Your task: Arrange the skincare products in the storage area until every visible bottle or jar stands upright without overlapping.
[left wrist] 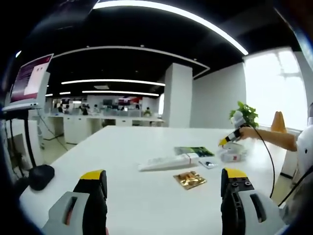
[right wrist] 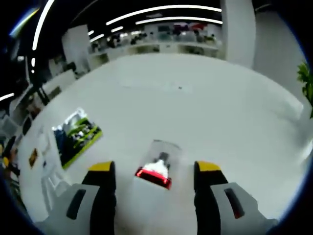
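The right tool (right wrist: 155,180) hangs over a small clear bottle with a red band (right wrist: 157,169), which lies on its side on the white desk (right wrist: 195,98) between the spread jaws, neither visibly touching it. In the left gripper view that tool (left wrist: 226,142) sits far across the desk above the same bottle (left wrist: 230,155). The left tool (left wrist: 164,182) waits with jaws apart and empty, near a gold sachet (left wrist: 190,179), a long white tube (left wrist: 168,161) and a green leaflet (left wrist: 194,151). To stand the bottle well, I judge it best to close squarely across its body, lift, rotate upright, and set it clear of the leaflet (right wrist: 76,134).
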{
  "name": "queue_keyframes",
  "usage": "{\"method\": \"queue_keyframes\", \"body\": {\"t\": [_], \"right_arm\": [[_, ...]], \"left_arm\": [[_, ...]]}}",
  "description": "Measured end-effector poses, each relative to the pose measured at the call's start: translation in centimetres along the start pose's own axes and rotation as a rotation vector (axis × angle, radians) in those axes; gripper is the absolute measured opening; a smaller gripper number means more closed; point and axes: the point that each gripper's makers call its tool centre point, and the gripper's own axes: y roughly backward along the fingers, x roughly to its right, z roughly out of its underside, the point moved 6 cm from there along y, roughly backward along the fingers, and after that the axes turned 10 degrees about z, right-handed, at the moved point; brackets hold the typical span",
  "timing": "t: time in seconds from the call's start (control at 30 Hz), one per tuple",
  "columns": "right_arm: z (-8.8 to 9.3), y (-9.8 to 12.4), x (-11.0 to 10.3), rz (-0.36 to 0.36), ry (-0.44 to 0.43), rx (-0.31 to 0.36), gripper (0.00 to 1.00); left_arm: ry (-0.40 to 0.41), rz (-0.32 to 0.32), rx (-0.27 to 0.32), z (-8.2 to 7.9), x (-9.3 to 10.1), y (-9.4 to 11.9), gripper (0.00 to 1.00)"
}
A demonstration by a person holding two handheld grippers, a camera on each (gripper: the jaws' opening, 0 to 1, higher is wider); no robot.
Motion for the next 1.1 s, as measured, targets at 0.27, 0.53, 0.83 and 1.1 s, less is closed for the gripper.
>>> {"method": "queue_keyframes", "body": {"t": [0.27, 0.53, 0.83, 1.1], "right_arm": [[-1.1, -1.1, 0.5, 0.007, 0.016, -0.068, 0.49], [-1.2, -1.1, 0.4, 0.030, 0.059, -0.214, 0.41], [-2.0, -1.4, -0.5, 0.063, 0.118, -0.346, 0.37], [-1.9, -1.0, -1.8, 0.100, 0.115, -0.416, 0.29]], "left_arm": [[0.003, 0.022, 0.017, -0.2, 0.5, -0.6, 0.99], [0.008, 0.029, 0.010, 0.2, 0.6, -0.5, 0.99], [0.020, 0.023, 0.013, 0.3, 0.4, -0.5, 0.99], [0.025, 0.019, 0.014, 0.3, 0.3, -0.4, 0.99]]}}
